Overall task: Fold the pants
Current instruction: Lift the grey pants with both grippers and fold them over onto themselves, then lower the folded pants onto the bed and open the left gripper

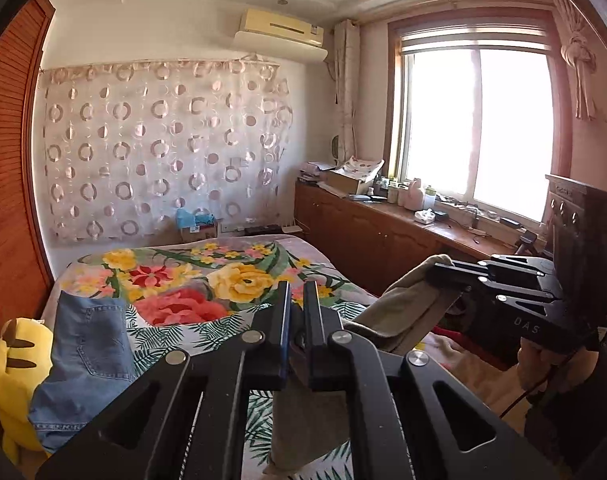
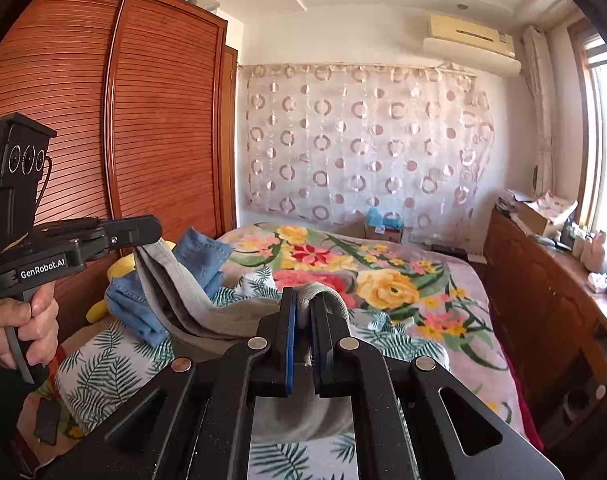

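Holding the grey pants [image 2: 191,300] above the floral bed [image 2: 443,320], the left gripper [image 2: 143,232] is clamped on one edge and the right gripper [image 2: 302,312] on another. No fold is visible; folding remains.

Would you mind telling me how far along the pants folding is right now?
Done: jeans lie in a rough pile on the bed beside a yellow plush, not clearly folded. In hand: the left gripper and right gripper are each shut on the grey pants, raised off the bed. Left: no fold shows in them yet.
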Available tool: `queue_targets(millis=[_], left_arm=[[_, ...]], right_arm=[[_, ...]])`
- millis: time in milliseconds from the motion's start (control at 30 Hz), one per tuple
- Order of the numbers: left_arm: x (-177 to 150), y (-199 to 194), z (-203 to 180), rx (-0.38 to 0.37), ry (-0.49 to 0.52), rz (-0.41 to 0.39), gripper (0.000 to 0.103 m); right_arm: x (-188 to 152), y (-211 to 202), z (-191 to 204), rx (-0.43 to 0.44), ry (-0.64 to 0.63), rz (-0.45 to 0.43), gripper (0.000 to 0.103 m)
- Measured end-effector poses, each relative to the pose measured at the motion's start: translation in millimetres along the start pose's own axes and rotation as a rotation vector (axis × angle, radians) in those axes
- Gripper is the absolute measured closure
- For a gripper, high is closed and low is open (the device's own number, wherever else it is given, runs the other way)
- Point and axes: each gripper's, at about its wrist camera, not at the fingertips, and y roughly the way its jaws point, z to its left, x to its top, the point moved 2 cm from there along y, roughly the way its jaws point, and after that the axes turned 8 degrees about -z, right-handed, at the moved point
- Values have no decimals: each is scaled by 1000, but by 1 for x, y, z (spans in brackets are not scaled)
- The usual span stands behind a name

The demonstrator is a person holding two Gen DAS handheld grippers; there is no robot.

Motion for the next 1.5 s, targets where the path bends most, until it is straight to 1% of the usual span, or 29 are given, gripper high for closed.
queue_targets(millis=[100,200,333,367,467,567,667,733,800,867,933,967,1000,1067,1133,1267,1400,1500], left_arm=[[2,13,18,29,-8,6,97],[2,37,43,64,-19,18,97],[4,64,63,103,-14,39,97],[7,77,71,120,-17,49,97],[23,96,82,144,-16,49,97],[41,97,81,153,5,24,97],[48,88,74,148,18,5,97],[39,78,68,142,24,11,97],[20,66,62,139,33,32,97],[2,58,61,132,24,58,97],[-30,49,55,117,12,115,97],[-38,48,53,114,10,134,97],[-56,42,47,109,14,169,97],[-80,33,42,95,6,208,97],[-97,24,33,87,15,233,97],[-117,4,23,59,-20,258,97],[-133,-7,12,58,-22,276,97],[-141,-9,14,62,-45,292,97]], right_arm=[[0,22,-6,2,-8,3,97],[3,52,-9,-1,-21,17,97],[12,102,-17,-1,-37,40,97],[15,117,-20,-2,-41,46,97],[29,159,-27,-3,-39,56,97],[47,186,-34,-10,-39,43,97],[62,195,-36,-20,-44,12,97],[62,193,-35,-15,-39,2,97],[46,188,-32,-4,-29,16,97],[26,187,-29,9,-20,49,97],[4,182,-26,17,-11,86,97],[-8,180,-24,26,2,105,97],[-18,178,-24,36,18,129,97],[-40,174,-18,49,37,176,97],[-58,170,-13,60,49,215,97],[-82,164,-9,76,82,273,97],[-93,152,-8,84,105,309,97],[-98,146,-7,86,103,331,97]])
